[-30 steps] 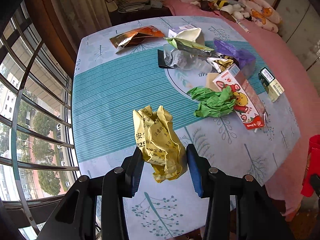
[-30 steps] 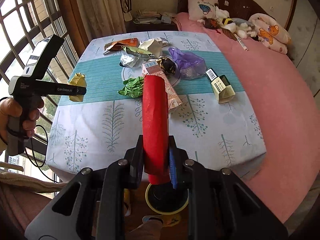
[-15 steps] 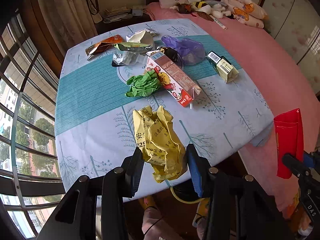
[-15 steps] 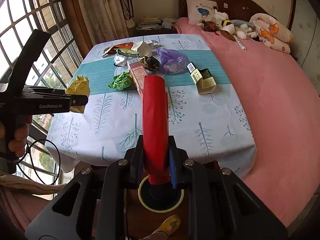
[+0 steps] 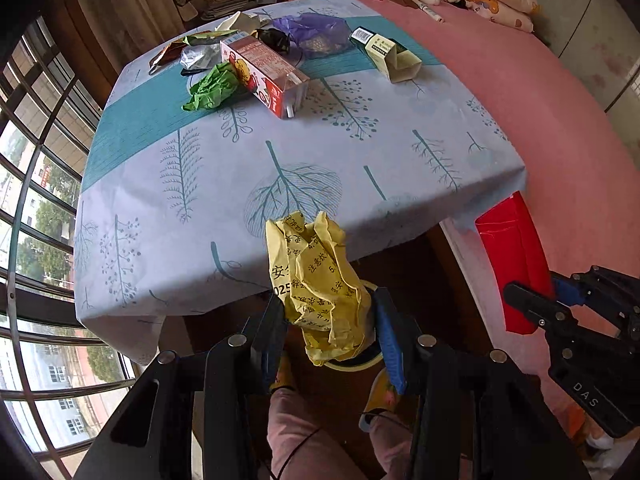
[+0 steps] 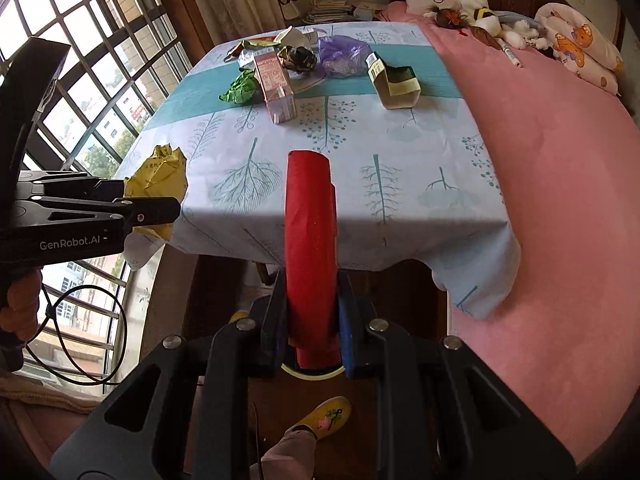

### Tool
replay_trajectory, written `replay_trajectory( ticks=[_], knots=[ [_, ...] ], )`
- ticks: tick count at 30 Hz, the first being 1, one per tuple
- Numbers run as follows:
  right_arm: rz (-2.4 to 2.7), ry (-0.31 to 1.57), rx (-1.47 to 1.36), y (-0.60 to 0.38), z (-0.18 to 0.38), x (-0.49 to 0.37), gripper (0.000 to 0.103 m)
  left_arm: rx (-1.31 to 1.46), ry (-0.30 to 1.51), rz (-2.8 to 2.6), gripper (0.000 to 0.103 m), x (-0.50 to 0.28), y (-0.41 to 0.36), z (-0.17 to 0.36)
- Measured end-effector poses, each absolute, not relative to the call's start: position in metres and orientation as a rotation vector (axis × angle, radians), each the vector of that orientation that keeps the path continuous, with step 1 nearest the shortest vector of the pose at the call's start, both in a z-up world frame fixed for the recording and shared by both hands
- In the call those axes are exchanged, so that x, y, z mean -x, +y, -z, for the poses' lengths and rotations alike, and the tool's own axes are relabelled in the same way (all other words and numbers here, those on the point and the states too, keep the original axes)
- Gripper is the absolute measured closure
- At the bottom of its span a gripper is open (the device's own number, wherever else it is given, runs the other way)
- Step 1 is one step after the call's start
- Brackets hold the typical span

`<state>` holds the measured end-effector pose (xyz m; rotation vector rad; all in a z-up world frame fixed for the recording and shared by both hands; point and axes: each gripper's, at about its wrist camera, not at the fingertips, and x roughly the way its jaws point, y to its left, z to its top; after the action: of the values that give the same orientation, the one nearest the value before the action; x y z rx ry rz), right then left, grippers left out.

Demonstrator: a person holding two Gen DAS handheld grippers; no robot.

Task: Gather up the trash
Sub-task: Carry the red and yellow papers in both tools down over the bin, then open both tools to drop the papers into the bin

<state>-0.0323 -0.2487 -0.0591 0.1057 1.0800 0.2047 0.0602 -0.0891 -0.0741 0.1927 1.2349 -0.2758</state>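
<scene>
Left tool clamps yellow wrapper; right tool clamps upright red packet.

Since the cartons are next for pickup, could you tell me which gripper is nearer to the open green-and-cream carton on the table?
Right. The right gripper, holding the red packet, is on the side of the green-and-cream carton; the left gripper, holding yellow paper, is toward the window side.
</scene>
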Motion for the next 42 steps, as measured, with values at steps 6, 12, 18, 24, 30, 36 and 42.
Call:
replay_trajectory(
  ticks=[6, 12, 18, 24, 30, 36, 42],
  knots=[
    [-0.206, 1.192, -0.174, -0.248, 0.138, 0.039, 0.085, -0.193, 1.3, 0.255, 0.061, -0.04, -0.093, 0.137],
    [-0.197, 1.312, -0.232, -0.242, 0.237, 0.042, 0.085, -0.15, 1.371, 0.215, 0.061, -0.033, -0.085, 0.226],
    [-0.193, 1.415, -0.277, -0.227, 0.351, 0.034, 0.085, -0.13, 1.397, 0.202, 0.06, -0.035, -0.08, 0.325],
    [-0.166, 1.458, -0.319, -0.214, 0.454, 0.017, 0.082, -0.12, 1.4, 0.216, 0.054, -0.037, -0.072, 0.412],
    [-0.119, 1.472, -0.343, -0.207, 0.526, 0.009, 0.058, -0.153, 1.424, 0.228, 0.023, -0.037, -0.063, 0.468],
    [-0.078, 1.466, -0.363, -0.207, 0.558, 0.003, 0.039, -0.177, 1.417, 0.227, 0.018, -0.036, -0.063, 0.482],
    [-0.058, 1.426, -0.376, -0.209, 0.531, 0.01, 0.037, -0.196, 1.334, 0.24, 0.018, -0.032, -0.066, 0.439]
  ],
)
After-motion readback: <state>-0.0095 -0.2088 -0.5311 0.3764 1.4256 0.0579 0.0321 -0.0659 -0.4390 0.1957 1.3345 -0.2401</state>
